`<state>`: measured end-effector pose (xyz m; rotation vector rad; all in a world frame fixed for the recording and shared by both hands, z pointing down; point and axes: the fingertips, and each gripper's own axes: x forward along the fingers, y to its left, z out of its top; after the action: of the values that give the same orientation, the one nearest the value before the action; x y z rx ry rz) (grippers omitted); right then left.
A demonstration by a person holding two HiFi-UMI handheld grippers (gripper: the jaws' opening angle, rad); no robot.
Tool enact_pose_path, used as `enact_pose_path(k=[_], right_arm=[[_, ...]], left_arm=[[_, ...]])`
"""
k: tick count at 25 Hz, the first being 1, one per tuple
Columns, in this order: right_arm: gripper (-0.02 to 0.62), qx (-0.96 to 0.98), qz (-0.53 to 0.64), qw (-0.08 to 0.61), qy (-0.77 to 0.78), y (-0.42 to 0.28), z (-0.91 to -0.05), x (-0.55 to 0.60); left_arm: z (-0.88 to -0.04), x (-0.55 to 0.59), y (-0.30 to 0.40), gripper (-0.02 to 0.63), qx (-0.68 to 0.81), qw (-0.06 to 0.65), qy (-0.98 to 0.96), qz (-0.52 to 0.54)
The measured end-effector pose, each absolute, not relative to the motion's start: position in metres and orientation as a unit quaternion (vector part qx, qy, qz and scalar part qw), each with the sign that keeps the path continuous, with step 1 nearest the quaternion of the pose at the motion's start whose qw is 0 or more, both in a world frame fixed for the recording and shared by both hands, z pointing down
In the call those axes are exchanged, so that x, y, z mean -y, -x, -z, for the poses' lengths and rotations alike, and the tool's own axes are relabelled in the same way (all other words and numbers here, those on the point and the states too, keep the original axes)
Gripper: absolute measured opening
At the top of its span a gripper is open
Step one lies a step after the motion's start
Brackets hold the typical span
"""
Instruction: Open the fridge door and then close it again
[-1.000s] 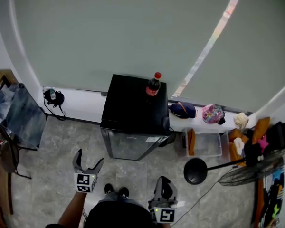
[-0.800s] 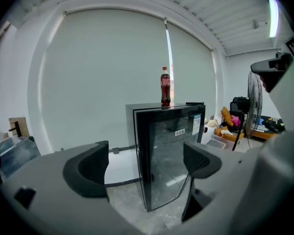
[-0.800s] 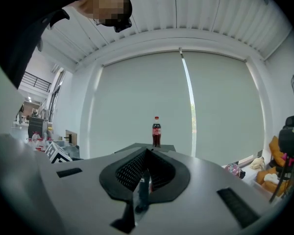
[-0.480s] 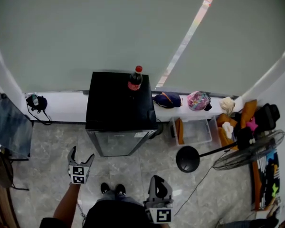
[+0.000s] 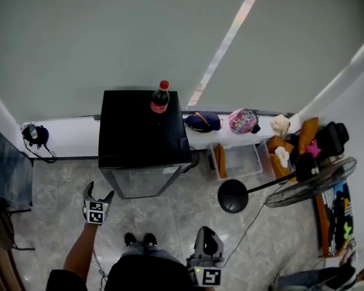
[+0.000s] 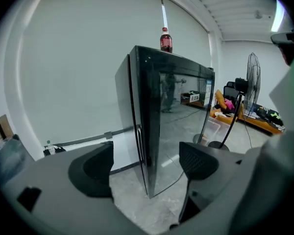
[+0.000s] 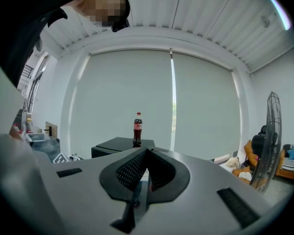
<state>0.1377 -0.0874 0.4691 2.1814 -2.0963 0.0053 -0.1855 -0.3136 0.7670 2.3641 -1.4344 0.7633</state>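
Item: small black fridge (image 5: 142,126), standing on the floor against a low white ledge (image 5: 67,137), in front of the person.
Door: glass-fronted door (image 5: 147,182), closed, facing the person; the task has not begun on it.
Load on top: cola bottle (image 5: 160,97), upright near the back edge; likely to wobble if the door is jerked or slammed.
Take-hold point: slim vertical handle (image 6: 137,146) along the door edge nearest the left gripper.
Handling, judged: rigid and smooth; the glass is best left untouched, the seal probably resists at first, and the door then swings lightly.
Left gripper (image 5: 99,191): jaws spread wide, having just narrowed a little; nothing between them, near the handle corner but clear of it.
Right gripper (image 5: 207,242): jaws pressed together on nothing, held low by the person's body, well apart from the fridge.
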Motion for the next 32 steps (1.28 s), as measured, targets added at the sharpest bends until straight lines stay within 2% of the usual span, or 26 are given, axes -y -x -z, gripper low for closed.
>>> enact_pose_path(k=[6,12,17,26,32], right_arm=[[0.009,0.687,0.000,0.064,-0.723,-0.137,-0.470,0.086],[0.009,0.685,0.001,0.069,-0.725,-0.131,-0.473,0.087],[0.009,0.681,-0.006,0.074,-0.729,-0.129,-0.476,0.086],[0.009,0.681,0.001,0.084,-0.728,-0.130,-0.477,0.085],[0.008,0.681,-0.007,0.088,-0.727,-0.133,-0.475,0.083]], left_arm=[[-0.791,0.341,0.189,0.342,0.493,0.153,-0.806,-0.290],[-0.804,0.354,0.180,0.310,0.469,0.160,-0.813,-0.307],[-0.811,0.357,0.175,0.214,0.460,0.176,-0.814,-0.307],[-0.814,0.352,0.164,0.115,0.435,0.166,-0.825,-0.322],[-0.806,0.351,0.163,0.106,0.430,0.156,-0.824,-0.335]])
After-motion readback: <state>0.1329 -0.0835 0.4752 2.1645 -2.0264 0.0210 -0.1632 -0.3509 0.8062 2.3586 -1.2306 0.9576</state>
